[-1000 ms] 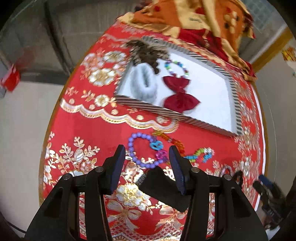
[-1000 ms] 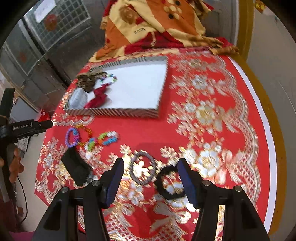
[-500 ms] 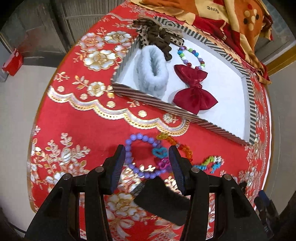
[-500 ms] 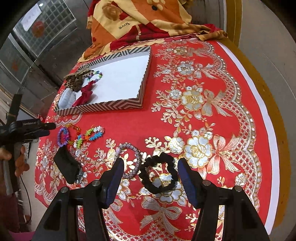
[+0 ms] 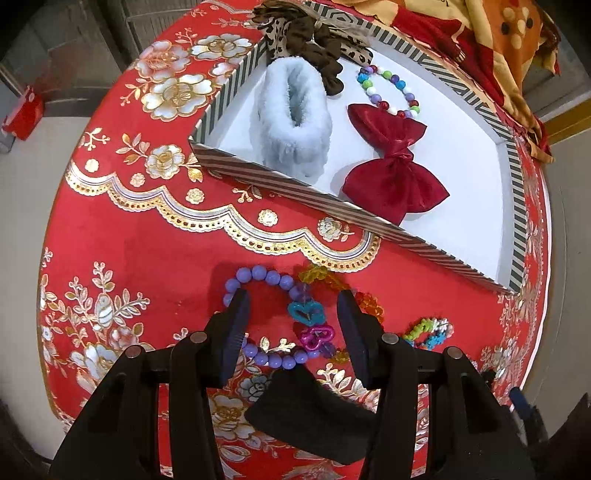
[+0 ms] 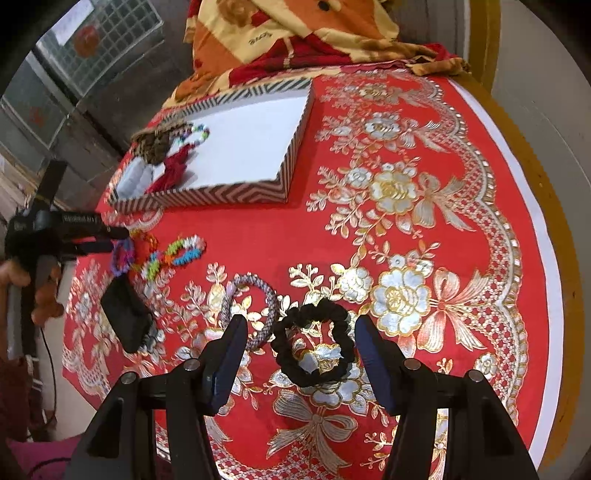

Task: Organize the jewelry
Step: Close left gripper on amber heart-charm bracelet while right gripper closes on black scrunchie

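A striped tray (image 5: 295, 188) (image 6: 207, 194) holds a fluffy pale-blue scrunchie (image 5: 291, 118), a red bow (image 5: 395, 173), a multicoloured bead bracelet (image 5: 391, 88) and a brown scrunchie (image 5: 314, 40). My left gripper (image 5: 291, 310) is open, its fingers straddling a purple bead bracelet (image 5: 258, 277) and heart charms (image 5: 306, 312) on the red cloth. An orange bead strand (image 5: 365, 299) and a colourful bracelet (image 5: 428, 330) lie beside it. My right gripper (image 6: 299, 343) is open around a black scrunchie (image 6: 314, 343), with a grey beaded bracelet (image 6: 251, 310) to its left.
A black pouch (image 5: 310, 417) (image 6: 125, 317) lies on the cloth near the table's front edge. A folded orange-and-red blanket (image 6: 295, 33) sits behind the tray. The round table (image 6: 406, 184) drops off at its rim on all sides.
My left gripper has moved forward and down over the purple bracelet and charms. My right gripper has moved forward so the black scrunchie now lies between its fingers.
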`<state>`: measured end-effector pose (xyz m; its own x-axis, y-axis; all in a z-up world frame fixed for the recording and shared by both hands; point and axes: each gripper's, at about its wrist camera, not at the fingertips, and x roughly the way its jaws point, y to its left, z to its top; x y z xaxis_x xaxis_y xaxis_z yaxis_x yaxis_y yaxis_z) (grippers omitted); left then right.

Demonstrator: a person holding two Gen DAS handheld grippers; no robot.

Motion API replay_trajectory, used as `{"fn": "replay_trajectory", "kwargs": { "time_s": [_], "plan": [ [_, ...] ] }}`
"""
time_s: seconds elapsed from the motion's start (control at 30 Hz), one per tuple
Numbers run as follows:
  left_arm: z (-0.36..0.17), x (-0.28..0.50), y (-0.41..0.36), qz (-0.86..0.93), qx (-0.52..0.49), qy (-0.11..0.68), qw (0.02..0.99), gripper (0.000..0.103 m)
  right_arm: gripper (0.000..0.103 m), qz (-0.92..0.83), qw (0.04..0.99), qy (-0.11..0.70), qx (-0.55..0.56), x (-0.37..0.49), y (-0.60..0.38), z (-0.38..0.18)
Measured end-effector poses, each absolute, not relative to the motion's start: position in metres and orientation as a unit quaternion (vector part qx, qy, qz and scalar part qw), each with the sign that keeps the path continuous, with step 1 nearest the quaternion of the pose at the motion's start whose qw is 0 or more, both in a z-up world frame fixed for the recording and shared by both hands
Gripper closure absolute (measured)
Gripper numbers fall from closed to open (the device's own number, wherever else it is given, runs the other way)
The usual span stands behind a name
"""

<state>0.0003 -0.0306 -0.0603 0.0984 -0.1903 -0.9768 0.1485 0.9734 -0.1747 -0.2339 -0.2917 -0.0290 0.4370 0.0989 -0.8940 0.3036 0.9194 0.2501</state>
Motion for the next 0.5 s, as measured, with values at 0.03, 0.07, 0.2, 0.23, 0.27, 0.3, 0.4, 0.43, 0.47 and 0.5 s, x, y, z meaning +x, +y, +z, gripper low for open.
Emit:
{"fn": "replay_trajectory", "kwargs": {
  "time_s": [0.03, 0.07, 0.2, 0.23, 0.27, 0.3, 0.4, 0.43, 0.47, 0.5],
  "plan": [
    [-0.060, 0.001, -0.031, -0.114, -0.014, 0.660, 0.742, 0.055, 0.045, -0.064, 0.824, 0.530, 0.187, -0.233, -0.291, -0.031],
    [-0.060, 0.001, -0.033, -0.114, -0.012, 0.659, 0.743, 0.055, 0.045, -0.065, 0.823, 0.533, 0.187, -0.233, -0.292, -0.033],
    [-0.061, 0.002, -0.035, -0.113, -0.006, 0.658, 0.744, 0.056, 0.045, -0.067, 0.820, 0.533, 0.198, -0.234, -0.298, -0.036],
    [-0.062, 0.002, -0.035, -0.116, -0.006, 0.659, 0.744, 0.058, 0.045, -0.070, 0.819, 0.533, 0.199, -0.234, -0.299, -0.037],
    [-0.063, 0.003, -0.036, -0.117, -0.006, 0.661, 0.742, 0.064, 0.045, -0.071, 0.819, 0.533, 0.200, -0.234, -0.301, -0.037],
    [-0.066, 0.004, -0.040, -0.117, -0.005, 0.662, 0.740, 0.068, 0.045, -0.072, 0.818, 0.533, 0.202, -0.234, -0.302, -0.038],
    [-0.069, 0.006, -0.041, -0.118, -0.003, 0.663, 0.739, 0.073, 0.045, -0.073, 0.815, 0.536, 0.209, -0.234, -0.304, -0.041],
    [-0.070, 0.006, -0.043, -0.119, -0.001, 0.664, 0.738, 0.075, 0.045, -0.074, 0.814, 0.537, 0.210, -0.235, -0.304, -0.043],
    [-0.071, 0.006, -0.044, -0.120, 0.001, 0.664, 0.738, 0.080, 0.045, -0.075, 0.813, 0.538, 0.210, -0.235, -0.304, -0.044],
    [-0.071, 0.005, -0.044, -0.121, 0.001, 0.665, 0.737, 0.085, 0.045, -0.075, 0.813, 0.538, 0.210, -0.235, -0.304, -0.044]
  ]
}}
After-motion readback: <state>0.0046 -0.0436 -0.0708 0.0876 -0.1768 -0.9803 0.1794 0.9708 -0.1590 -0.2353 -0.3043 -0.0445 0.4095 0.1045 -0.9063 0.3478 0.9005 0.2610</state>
